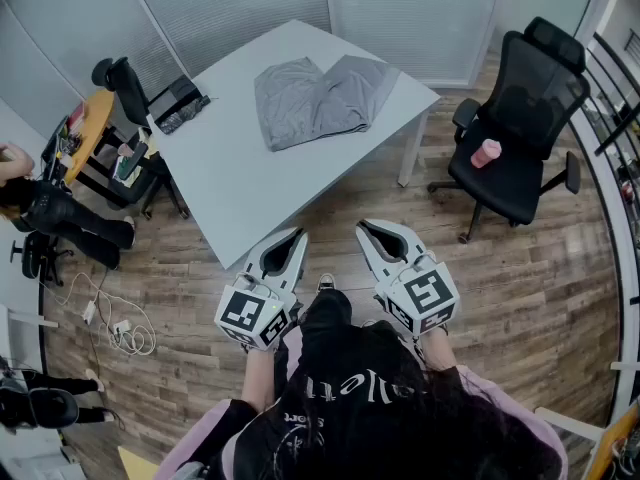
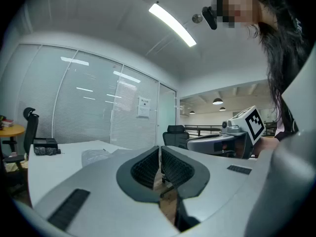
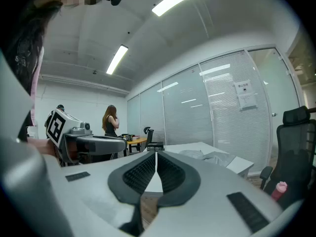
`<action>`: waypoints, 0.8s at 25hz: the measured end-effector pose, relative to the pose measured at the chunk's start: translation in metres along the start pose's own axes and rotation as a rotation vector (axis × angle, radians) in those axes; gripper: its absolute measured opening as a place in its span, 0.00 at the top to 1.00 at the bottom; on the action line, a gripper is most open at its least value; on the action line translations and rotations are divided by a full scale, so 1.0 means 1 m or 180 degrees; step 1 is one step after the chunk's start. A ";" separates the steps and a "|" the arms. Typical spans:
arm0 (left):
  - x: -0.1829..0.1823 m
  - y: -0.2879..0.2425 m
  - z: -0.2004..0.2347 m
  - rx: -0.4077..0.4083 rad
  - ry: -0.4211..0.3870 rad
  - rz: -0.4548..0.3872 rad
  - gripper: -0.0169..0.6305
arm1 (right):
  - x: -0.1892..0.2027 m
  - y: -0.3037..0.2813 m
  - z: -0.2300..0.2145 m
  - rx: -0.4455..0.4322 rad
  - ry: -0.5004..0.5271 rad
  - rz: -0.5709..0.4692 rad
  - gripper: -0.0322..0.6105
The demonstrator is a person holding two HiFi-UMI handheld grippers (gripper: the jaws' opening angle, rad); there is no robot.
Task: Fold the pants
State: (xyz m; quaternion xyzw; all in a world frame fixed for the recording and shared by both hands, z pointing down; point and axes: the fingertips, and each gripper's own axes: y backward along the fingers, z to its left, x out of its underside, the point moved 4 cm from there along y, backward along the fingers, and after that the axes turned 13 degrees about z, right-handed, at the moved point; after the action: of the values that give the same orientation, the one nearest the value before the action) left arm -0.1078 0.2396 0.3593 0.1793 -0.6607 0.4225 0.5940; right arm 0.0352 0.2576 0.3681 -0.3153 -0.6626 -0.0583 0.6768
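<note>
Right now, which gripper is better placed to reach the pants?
Left, slightly. The left gripper sits at the table's near corner; the right gripper hangs over floor. Both are shut and well short of the pants.

A wood-plank floor (image 1: 500, 298) is seen under a white counter (image 1: 240, 183). Glass partition walls (image 1: 410, 13) fitted with blinds are set behind it. A black office chair (image 1: 520, 128) is placed to the right, a round wooden table (image 1: 88, 128) to the left. Strip lights (image 2: 173, 24) are mounted overhead.
</note>
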 end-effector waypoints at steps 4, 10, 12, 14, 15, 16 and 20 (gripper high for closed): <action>0.002 -0.005 0.001 0.0003 0.0004 0.0015 0.92 | 0.002 -0.004 -0.006 -0.0004 -0.0004 0.0009 0.90; 0.005 -0.010 0.013 -0.0013 0.0055 0.0042 0.92 | 0.002 -0.014 -0.011 -0.0015 -0.0093 -0.0005 0.90; 0.006 -0.012 0.019 -0.0015 0.0071 0.0045 0.92 | 0.001 -0.020 -0.013 -0.0020 -0.0110 0.0007 0.90; 0.007 -0.015 0.027 -0.0017 0.0091 0.0055 0.92 | 0.000 -0.026 -0.016 -0.0019 -0.0116 0.0032 0.90; 0.007 -0.018 0.031 -0.0018 0.0104 0.0062 0.92 | 0.000 -0.030 -0.018 -0.0017 -0.0120 0.0046 0.90; 0.008 -0.020 0.035 -0.0020 0.0119 0.0070 0.92 | 0.000 -0.034 -0.020 -0.0014 -0.0124 0.0059 0.90; 0.007 -0.030 0.057 -0.0018 0.0159 0.0094 0.92 | -0.006 -0.054 -0.029 -0.0007 -0.0153 0.0097 0.90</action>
State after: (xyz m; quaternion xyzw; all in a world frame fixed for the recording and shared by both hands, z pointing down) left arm -0.1234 0.1801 0.3794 0.1572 -0.6495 0.4336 0.6045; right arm 0.0324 0.1979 0.3839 -0.3274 -0.6738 -0.0410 0.6611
